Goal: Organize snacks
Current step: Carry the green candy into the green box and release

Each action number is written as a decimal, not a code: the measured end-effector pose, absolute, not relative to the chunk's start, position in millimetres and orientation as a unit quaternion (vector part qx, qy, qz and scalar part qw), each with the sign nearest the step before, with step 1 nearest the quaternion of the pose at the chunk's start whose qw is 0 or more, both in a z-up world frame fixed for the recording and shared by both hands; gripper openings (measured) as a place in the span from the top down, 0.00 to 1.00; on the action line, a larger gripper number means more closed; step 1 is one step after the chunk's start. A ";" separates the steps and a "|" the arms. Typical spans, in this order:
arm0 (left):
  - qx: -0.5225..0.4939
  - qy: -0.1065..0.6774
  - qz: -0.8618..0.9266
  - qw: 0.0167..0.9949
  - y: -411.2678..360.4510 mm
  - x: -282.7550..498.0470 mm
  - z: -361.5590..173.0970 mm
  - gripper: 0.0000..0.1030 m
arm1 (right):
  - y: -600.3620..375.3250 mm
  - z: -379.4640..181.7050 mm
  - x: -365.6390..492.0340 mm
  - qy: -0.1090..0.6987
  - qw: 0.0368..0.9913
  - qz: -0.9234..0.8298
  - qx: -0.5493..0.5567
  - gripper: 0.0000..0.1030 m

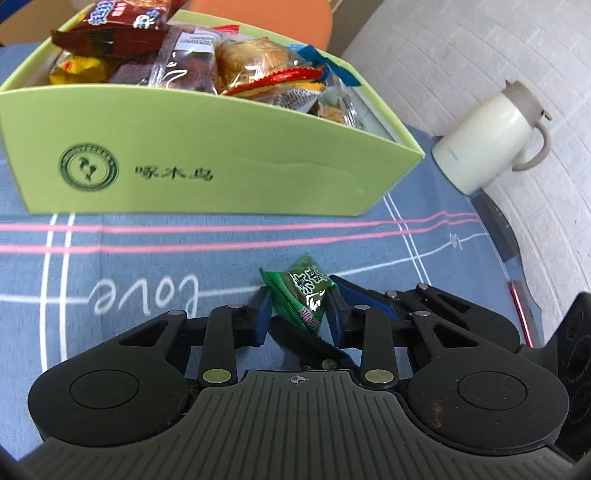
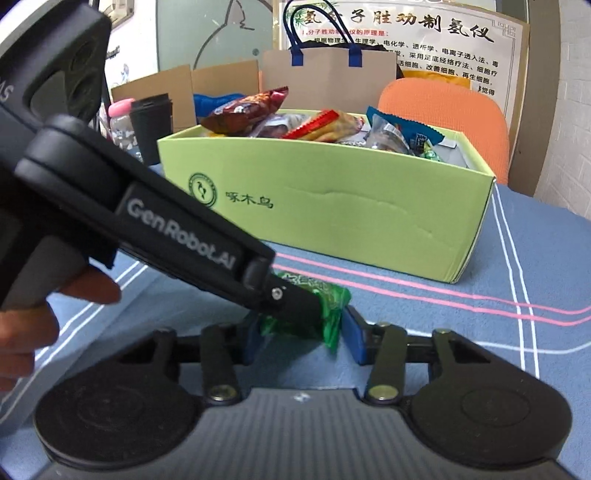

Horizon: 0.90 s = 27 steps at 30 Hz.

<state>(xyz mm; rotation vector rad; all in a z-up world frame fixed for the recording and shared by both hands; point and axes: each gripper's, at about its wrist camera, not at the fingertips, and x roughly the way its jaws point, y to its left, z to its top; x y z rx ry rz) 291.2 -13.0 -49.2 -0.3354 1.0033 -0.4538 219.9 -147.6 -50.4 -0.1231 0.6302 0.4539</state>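
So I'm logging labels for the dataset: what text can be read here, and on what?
"啄木鸟": green box, beside a round logo.
"love": tablecloth, upside down.
"GenRobot.AI": left gripper body.
"氢分子胜功制氢仪": wall poster; its small print is too small to read reliably.
Green snack packet and snack wrappers in the box: print unreadable.

The green box (image 2: 332, 206) is showing "啄木鸟" beside a round emblem, the blue tablecloth (image 1: 155, 266) is reading "love", and the left gripper (image 2: 295, 302) is bearing "GenRobot.AI".

Both claws (image 2: 301, 332) pinching green snack packet (image 2: 332, 306), green box (image 2: 332, 214) behind
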 end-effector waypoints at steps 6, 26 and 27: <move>-0.177 0.458 -0.225 0.842 -4.7 271.4 -32.2 0.92 | -151.5 -33.7 199.3 0.279 0.934 0.218 -0.053 0.56; -0.173 0.392 -0.196 0.882 -8.2 420.5 52.1 0.92 | -153.1 39.4 368.1 0.222 0.946 0.225 -0.069 0.55; -0.171 0.400 -0.191 0.880 -8.8 429.9 47.0 0.92 | -152.3 35.6 377.8 0.231 0.944 0.227 -0.069 0.55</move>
